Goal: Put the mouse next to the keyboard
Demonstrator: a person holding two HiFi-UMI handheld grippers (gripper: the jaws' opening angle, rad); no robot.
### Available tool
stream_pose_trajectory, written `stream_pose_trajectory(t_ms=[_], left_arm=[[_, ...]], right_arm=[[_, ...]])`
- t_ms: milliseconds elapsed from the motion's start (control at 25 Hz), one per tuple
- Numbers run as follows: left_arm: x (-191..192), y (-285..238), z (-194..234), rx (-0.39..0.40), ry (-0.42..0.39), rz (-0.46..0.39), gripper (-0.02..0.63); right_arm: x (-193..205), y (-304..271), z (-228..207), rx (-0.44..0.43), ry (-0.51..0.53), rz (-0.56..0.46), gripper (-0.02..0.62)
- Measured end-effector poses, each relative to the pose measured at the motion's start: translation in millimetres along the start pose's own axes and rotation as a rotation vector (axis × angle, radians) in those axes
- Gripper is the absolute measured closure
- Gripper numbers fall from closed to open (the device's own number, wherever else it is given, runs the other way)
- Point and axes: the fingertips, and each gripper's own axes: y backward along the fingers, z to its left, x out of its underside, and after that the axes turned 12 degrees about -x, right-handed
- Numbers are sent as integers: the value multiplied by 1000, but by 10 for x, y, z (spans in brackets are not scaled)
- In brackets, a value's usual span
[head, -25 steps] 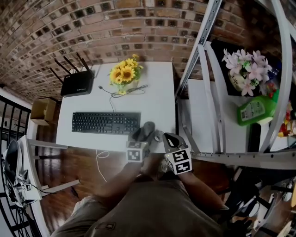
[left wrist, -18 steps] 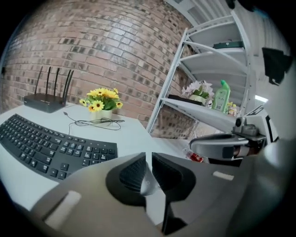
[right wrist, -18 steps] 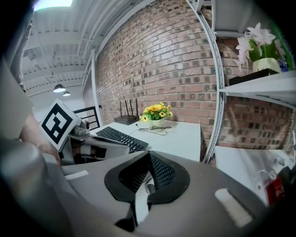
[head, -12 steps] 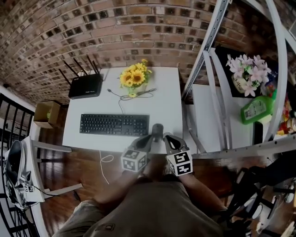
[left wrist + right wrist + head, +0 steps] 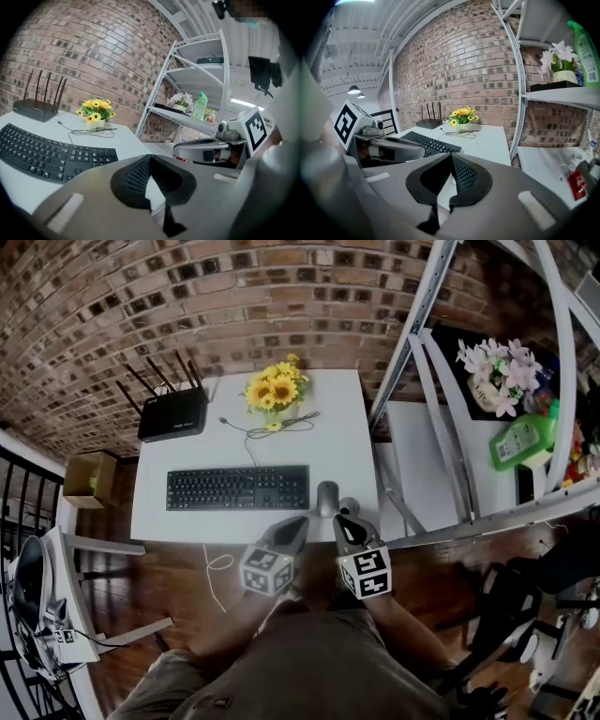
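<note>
A grey mouse lies on the white table, just right of the black keyboard and apart from both grippers. My left gripper hovers at the table's front edge, a little short of the mouse, shut with nothing in it. In the left gripper view its jaws meet, with the keyboard ahead on the left. My right gripper is beside it, also shut and empty. Neither gripper view shows the mouse.
A black router and a vase of sunflowers with a coiled cable stand at the table's back. A white metal shelf on the right carries pink flowers and a green bottle. Wooden floor lies below the front edge.
The left gripper has let go of the mouse, shut, and drawn back towards the table's front edge. The mouse stays beside the keyboard's right end. The right gripper has barely moved.
</note>
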Motion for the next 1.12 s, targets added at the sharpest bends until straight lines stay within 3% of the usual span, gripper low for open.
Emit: stream_pose_trajectory(t_ms=[200, 680, 1120], left_arm=[[-38, 181, -27, 12, 13, -37, 604], [-131, 681, -403, -72, 55, -163, 604], [35, 989, -971, -92, 64, -218, 604]], right_arm=[[70, 59, 151, -14, -17, -9, 583], [-56, 488, 395, -157, 47, -89, 583], [245, 1043, 515, -212, 81, -88, 584]])
